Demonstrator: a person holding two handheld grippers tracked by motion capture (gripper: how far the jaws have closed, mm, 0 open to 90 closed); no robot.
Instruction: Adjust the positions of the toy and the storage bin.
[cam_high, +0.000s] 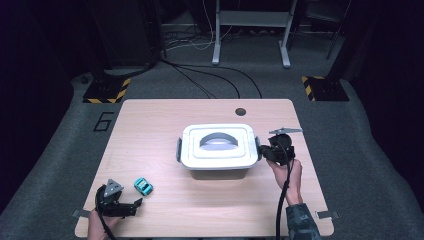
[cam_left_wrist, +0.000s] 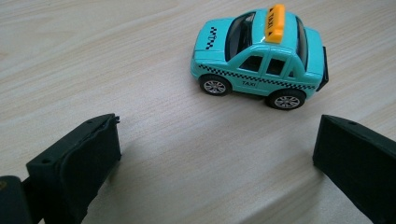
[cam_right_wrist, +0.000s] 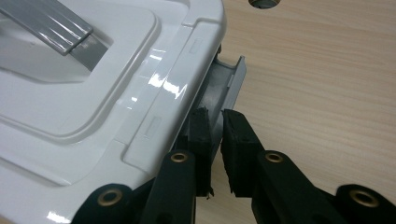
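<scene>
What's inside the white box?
That stays hidden: the white box has its lid on, with a grey handle on top. The right gripper pinches the grey side latch. The toy taxi sits outside on the table.

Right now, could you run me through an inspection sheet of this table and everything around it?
Surface: wooden table, with a round hole near the far edge.
Job's things: white lidded box, lid on; grey side latch; teal toy taxi.
Clutter: nothing seen.
Grippers: right gripper shut on the grey side latch; left gripper open, short of the taxi.
Cables: one trails from each gripper; more cross the floor.
Surroundings: dark carpet, striped stand bases.
</scene>
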